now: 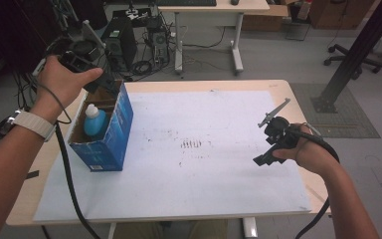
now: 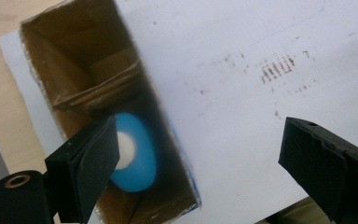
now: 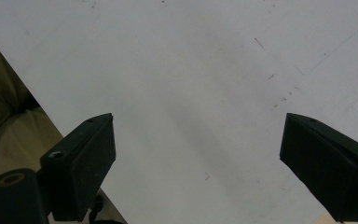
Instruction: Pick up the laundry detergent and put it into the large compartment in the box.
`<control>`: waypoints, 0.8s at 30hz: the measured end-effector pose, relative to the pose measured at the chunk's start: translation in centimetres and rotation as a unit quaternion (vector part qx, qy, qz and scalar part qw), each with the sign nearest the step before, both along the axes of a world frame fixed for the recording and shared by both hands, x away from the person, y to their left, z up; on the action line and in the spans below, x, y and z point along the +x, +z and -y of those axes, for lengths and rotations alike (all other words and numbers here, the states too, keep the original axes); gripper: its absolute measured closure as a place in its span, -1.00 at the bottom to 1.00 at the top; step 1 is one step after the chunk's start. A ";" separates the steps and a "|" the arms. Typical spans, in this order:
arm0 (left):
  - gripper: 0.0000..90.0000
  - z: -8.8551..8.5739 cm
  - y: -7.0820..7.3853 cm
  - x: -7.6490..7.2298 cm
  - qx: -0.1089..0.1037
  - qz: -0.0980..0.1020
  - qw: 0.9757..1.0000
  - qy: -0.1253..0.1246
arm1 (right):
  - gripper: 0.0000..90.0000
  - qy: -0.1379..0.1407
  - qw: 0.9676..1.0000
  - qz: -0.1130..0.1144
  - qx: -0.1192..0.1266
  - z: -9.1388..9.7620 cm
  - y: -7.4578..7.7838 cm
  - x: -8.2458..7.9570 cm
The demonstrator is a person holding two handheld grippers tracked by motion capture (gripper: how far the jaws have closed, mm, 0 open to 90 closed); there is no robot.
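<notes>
Office clutter sits behind the work area: a PC tower w/ tangled cables, a desk, a chair base on grey floor. Nearer is a light wooden table covered by a white paper sheet w/ a few dark smudges near its middle.

At the sheet's left edge stands an open-topped blue cardboard box, brown inside. A light-blue plastic bottle w/ a white cap stands upright in the near part of the box; from the left gripper view the bottle is seen from above, down inside the box.

Left gripper hangs above the box's far end, jaws apart, nothing between them (the bottle is below, not touching the pads). Right gripper hovers over the sheet's right side, well apart from the box, jaws also apart and empty.

Judging by how things lie, the bottle is already packed in the box and let go. What's left, if anything, is probably pulling the left hand clear; no other loose items wait on the sheet.
</notes>
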State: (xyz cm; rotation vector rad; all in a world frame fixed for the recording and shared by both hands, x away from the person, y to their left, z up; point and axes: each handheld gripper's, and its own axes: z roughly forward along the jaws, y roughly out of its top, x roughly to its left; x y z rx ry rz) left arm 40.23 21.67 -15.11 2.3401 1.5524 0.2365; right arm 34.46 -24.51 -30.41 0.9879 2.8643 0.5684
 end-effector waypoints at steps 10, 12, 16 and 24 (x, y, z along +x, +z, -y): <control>-0.73 1.8 0.1 0.2 -0.009 0.003 1.000 -0.028 | -0.76 -0.009 1.000 -0.001 0.001 0.6 0.0 -0.2; -0.73 2.1 0.2 0.2 -0.011 0.004 0.999 -0.034 | -0.76 -0.011 1.000 0.000 0.002 0.6 0.1 -0.2; -0.73 2.7 0.5 0.2 -0.014 0.008 0.999 -0.043 | -0.76 -0.011 1.000 0.001 0.004 0.7 0.2 -0.2; -0.73 4.1 0.5 0.2 -0.012 0.011 0.998 -0.063 | -0.76 -0.013 1.000 0.003 0.001 0.7 0.3 -0.2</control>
